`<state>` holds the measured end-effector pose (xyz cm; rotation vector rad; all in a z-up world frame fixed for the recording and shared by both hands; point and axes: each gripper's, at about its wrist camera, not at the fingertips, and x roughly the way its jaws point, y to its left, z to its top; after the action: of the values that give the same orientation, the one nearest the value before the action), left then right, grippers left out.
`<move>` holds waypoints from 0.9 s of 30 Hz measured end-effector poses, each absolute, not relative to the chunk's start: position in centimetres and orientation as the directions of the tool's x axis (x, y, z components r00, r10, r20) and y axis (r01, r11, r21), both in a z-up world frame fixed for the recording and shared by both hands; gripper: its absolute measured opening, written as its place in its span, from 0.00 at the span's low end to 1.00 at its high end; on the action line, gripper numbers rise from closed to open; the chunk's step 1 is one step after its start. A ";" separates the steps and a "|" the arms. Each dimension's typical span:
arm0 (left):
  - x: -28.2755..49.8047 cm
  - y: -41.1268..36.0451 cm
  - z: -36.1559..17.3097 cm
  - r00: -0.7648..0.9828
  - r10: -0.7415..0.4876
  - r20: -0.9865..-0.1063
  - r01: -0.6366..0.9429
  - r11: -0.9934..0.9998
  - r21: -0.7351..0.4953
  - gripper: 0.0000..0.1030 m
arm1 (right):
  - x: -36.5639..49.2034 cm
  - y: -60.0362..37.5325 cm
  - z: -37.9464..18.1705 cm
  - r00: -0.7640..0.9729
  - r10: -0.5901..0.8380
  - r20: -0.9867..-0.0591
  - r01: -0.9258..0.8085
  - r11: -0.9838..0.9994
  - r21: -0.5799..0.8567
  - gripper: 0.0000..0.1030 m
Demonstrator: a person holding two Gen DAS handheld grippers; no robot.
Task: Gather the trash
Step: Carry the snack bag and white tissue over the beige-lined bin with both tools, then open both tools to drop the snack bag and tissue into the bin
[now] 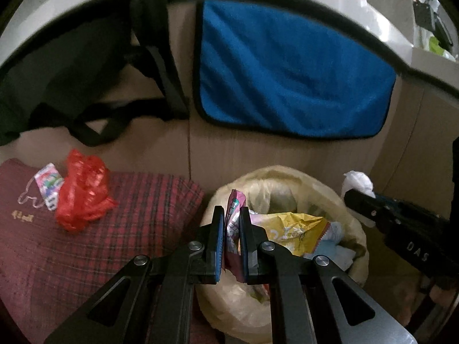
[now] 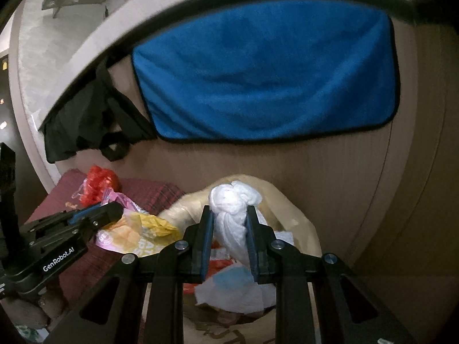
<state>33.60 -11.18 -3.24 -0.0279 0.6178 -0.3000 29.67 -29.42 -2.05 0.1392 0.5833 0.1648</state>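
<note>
A crumpled pink snack wrapper [image 1: 233, 229] sits clamped between the jaws of the left gripper [image 1: 231, 215], held over the bag-lined trash bin [image 1: 355, 223] — already heaped with a yellow packet [image 1: 295, 229] and paper scraps. The right gripper [image 2: 229, 215] has its jaws closed on a knotted wad of white tissue [image 2: 232, 203] above the same bin. A red plastic bag [image 1: 81, 189] lies on the plaid cloth [image 1: 129, 223]; the bin's base is cut off from view.

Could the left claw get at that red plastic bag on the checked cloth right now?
Probably not yet: the left claw is shut on a pink wrapper over the bin. The red plastic bag lies uncovered.
</note>
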 end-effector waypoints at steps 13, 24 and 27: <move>36.6 -10.4 -5.6 0.659 -0.427 -0.619 0.316 0.904 -0.287 0.43 | 31.7 -30.1 -6.1 0.749 0.207 -0.629 -0.070 0.969 0.236 0.44; 35.3 -3.8 -2.6 0.756 -0.371 -0.539 0.227 0.922 -0.315 0.43 | 29.7 -29.4 -2.6 0.802 0.131 -0.583 -0.030 0.983 0.180 0.44; 34.6 -0.6 -2.3 0.783 -0.330 -0.527 0.179 0.931 -0.318 0.43 | 29.2 -28.5 -1.3 0.813 0.130 -0.567 -0.035 0.984 0.175 0.44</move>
<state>34.65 -0.60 -2.33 -0.2586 0.6130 -0.2779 29.17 -28.52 -1.30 0.1589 0.6156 0.0887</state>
